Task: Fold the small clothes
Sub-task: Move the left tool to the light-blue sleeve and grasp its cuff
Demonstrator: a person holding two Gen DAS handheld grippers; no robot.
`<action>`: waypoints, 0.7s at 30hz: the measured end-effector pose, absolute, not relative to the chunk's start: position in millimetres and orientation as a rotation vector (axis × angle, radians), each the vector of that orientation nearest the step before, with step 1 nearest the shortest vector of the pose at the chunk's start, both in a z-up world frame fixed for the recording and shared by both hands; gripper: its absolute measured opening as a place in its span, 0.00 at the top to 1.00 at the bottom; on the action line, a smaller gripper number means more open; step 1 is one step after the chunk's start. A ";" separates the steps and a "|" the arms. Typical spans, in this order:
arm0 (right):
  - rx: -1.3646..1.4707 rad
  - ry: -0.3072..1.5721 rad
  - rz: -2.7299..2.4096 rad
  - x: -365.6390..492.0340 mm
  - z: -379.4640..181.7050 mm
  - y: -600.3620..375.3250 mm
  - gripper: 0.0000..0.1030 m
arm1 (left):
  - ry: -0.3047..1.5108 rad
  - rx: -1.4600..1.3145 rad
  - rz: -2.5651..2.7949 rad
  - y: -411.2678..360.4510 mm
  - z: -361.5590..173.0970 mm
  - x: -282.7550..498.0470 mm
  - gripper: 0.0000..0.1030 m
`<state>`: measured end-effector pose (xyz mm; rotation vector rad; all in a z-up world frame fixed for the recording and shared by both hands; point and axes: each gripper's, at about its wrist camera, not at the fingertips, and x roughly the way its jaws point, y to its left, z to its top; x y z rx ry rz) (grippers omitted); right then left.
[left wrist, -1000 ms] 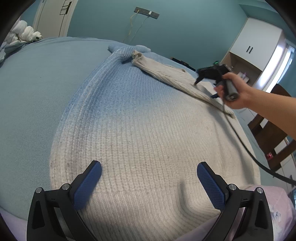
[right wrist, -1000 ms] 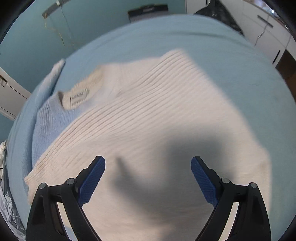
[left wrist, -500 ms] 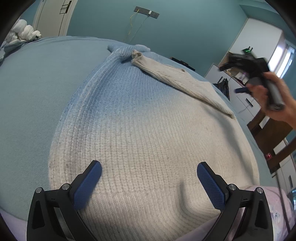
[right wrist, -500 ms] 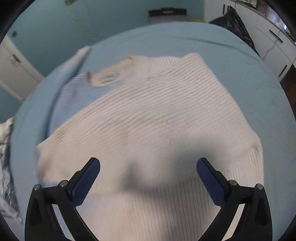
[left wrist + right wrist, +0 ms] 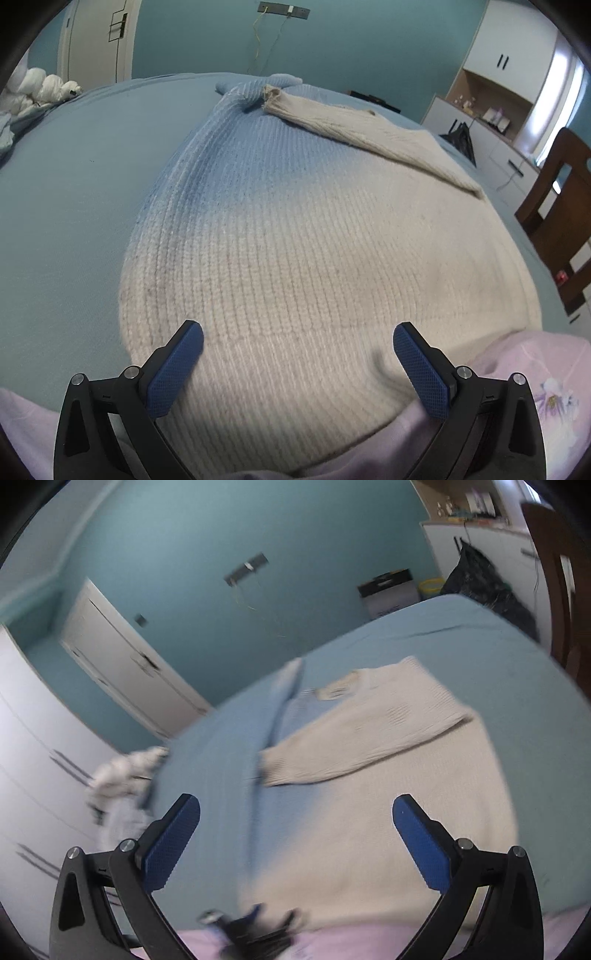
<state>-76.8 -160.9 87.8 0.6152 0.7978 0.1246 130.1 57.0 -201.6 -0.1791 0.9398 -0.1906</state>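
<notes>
Left wrist view: the right claw, empty and wide open, has left the sweater after folding its sleeve across, while the left claw hovers open, empty.

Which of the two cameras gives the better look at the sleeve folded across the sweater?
The left wrist view: the sleeve is sharp there, its ribbing and cuff clear. The right wrist view shows the whole sleeve laid across the sweater, but blurred.
</notes>
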 end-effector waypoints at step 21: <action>0.332 0.955 -0.350 -116.9 -42.1 -240.6 0.01 | 0.669 0.155 -0.043 48.9 -57.1 88.7 0.00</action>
